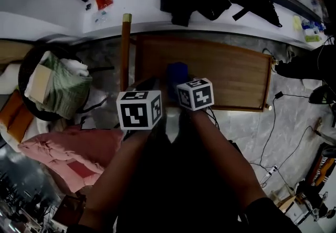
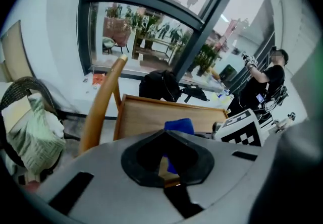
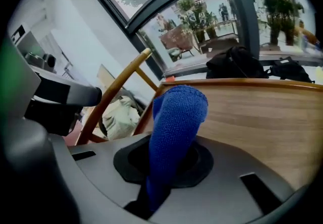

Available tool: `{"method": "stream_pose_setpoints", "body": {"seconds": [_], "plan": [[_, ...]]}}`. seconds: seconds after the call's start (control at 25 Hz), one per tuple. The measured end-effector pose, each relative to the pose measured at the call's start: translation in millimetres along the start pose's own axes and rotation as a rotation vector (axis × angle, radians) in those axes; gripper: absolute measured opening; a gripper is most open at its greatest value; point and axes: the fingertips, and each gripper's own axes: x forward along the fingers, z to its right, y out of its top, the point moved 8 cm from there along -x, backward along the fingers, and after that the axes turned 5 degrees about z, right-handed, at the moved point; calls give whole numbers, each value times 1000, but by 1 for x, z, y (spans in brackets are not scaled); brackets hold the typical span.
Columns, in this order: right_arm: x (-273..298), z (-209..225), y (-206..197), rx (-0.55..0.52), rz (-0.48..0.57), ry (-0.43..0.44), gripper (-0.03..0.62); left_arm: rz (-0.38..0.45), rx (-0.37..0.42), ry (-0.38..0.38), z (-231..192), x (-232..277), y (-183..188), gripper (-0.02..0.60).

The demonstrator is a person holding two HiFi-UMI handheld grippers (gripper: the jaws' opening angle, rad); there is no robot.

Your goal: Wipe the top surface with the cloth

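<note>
Forearms [image 1: 157,174] fill the bottom of the head view, and both marker cubes sit almost side by side just above them. The right hand-held gripper [image 3: 166,167] is clamped on the blue cloth [image 3: 176,122], which sticks out past the jaws as a narrow folded wad over the near edge of the wooden counter [image 3: 262,117]. I can't tell if it's actually touching the wood yet. The left hand-held gripper [image 2: 169,160] is closed up with nothing in it, hanging just beside the right one.

What I'd worry about:
- The cloth is bunched, so a pass would only clean a thin strip. Push down hard and the drag might tug it out of the jaws.
- Tip too low and the hard gripper body could scrape the wood instead of the cloth.
- The two hand-held grippers are so near each other that a sideways sweep to the left looks likely to knock them together, or into the wooden rail [image 1: 126,48] by that edge.
</note>
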Motion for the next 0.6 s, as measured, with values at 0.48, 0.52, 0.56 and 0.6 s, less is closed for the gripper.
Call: {"method": "stream_pose_setpoints", "body": {"seconds": [0.48, 0.52, 0.56, 0.6], "plan": [[93, -77, -21, 29, -67, 79, 48, 34, -17, 21, -58, -43, -2, 9], [97, -77, -23, 26, -73, 72, 48, 36, -11, 22, -60, -46, -2, 9], [100, -78, -24, 21, -79, 70, 48, 37, -6, 22, -61, -47, -3, 9], [103, -79, -24, 12, -81, 70, 48, 38, -3, 22, -61, -48, -4, 9]]}}
